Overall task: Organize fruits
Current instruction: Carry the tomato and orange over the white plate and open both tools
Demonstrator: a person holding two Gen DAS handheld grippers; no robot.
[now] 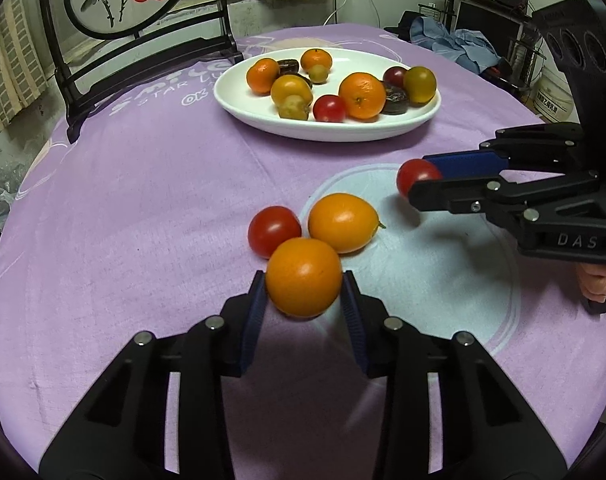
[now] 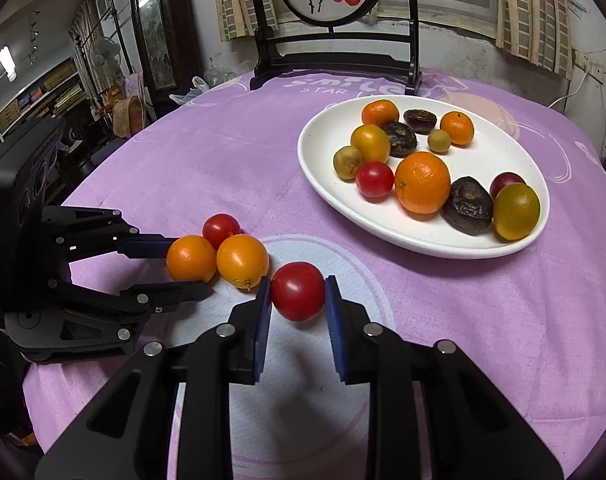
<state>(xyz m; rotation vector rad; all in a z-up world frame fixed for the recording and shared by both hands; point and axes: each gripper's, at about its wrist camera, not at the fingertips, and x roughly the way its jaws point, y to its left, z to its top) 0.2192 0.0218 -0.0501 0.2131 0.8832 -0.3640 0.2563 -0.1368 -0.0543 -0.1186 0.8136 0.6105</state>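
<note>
My left gripper (image 1: 303, 276) is shut on a round orange fruit (image 1: 303, 282), its blue pads against both sides, low over the purple tablecloth. Just beyond lie a second orange fruit (image 1: 343, 222) and a loose red tomato (image 1: 274, 230), both touching the held one. In the right wrist view my right gripper (image 2: 298, 280) is shut on another red tomato (image 2: 297, 291), held slightly above the cloth. The left gripper (image 2: 189, 268) shows at the left there, and the right gripper (image 1: 419, 178) at the right of the left wrist view. A white oval plate (image 2: 483, 152) holds several fruits.
A black wooden stand (image 2: 335, 64) with a round painted panel stands at the table's far edge, behind the plate (image 1: 239, 96). A hand (image 1: 595, 284) grips the right gripper's handle. The round table drops off on all sides, and cluttered furniture surrounds it.
</note>
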